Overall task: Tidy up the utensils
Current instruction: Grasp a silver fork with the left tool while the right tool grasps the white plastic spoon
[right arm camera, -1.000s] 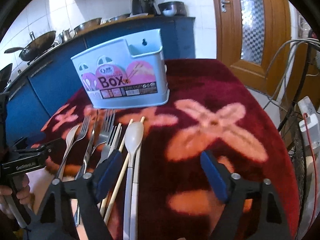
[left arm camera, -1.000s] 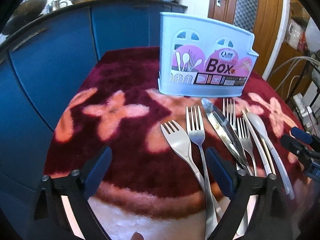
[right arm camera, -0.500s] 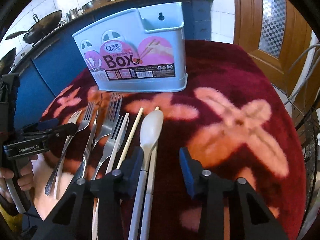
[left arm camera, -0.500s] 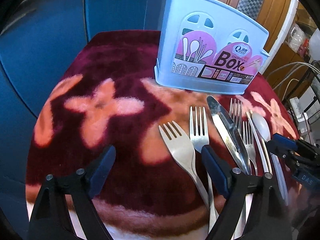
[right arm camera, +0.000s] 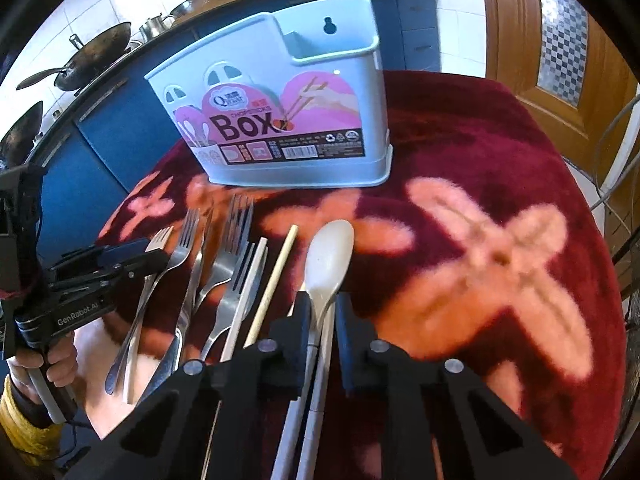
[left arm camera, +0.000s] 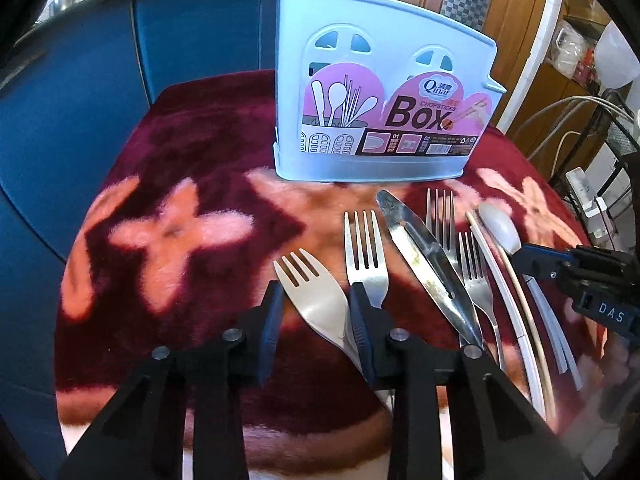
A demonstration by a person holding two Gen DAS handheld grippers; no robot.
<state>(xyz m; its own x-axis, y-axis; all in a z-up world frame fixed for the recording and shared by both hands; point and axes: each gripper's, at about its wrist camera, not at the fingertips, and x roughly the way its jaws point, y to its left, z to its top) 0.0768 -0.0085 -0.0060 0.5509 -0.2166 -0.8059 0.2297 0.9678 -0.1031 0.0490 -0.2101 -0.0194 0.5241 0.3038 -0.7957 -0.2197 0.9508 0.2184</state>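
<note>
A pale blue utensil box [left arm camera: 384,112] with a pink label stands at the back of the red flowered table; it also shows in the right wrist view [right arm camera: 280,120]. Several utensils lie in a row in front of it. My left gripper [left arm camera: 316,320] has its pads close on both sides of the leftmost steel fork [left arm camera: 316,296]. Beside it lie another fork [left arm camera: 366,256] and a knife [left arm camera: 424,264]. My right gripper [right arm camera: 322,316] is shut on the neck of a white plastic spoon [right arm camera: 330,260]. A wooden chopstick [right arm camera: 272,284] lies just left of it.
More forks [right arm camera: 236,276] and a white stick [right arm camera: 250,288] lie between the grippers. Blue cabinets [left arm camera: 80,80] stand behind the table, with pans [right arm camera: 92,56] on the counter. A wooden door [right arm camera: 560,40] and cables [left arm camera: 580,120] are at the right.
Both grippers moved forward and down to the utensils and closed: the left around the leftmost fork, the right on the white spoon. Both were wide open a second ago.
</note>
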